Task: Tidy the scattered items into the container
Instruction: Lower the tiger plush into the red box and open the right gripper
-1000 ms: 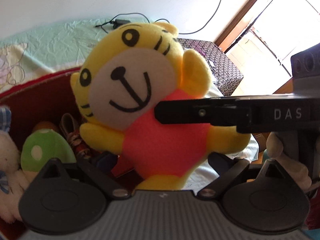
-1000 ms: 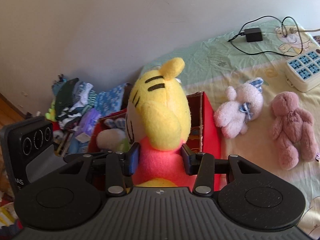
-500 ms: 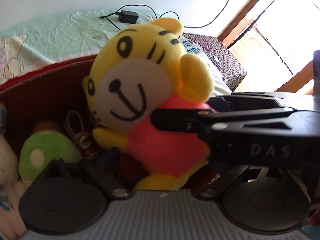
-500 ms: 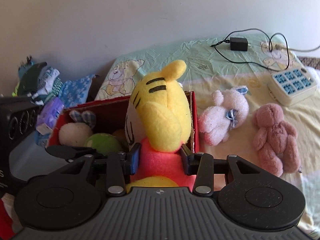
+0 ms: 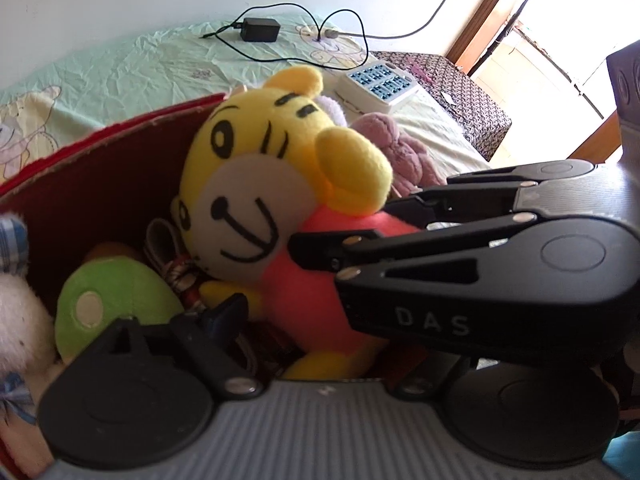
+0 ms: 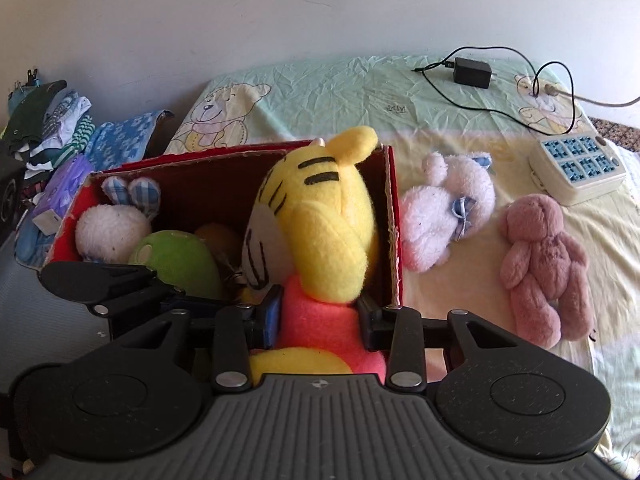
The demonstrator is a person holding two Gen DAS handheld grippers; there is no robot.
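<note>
My right claw (image 6: 320, 316), just closing, clamps the pink body of the yellow tiger plush (image 6: 320, 232); it stands upright in the red box (image 6: 394, 216), its face turned away from the box's right wall. Left claw (image 5: 312, 320) is apart.

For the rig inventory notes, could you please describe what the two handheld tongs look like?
Both are matte black: the right tongs have slim linkage bars with silver pivot screws, two round black discs and a ribbed grey body, with a blue-faced pad. From the left wrist view, their side reads "DAS" in pale letters. The left tongs look built alike.
</note>
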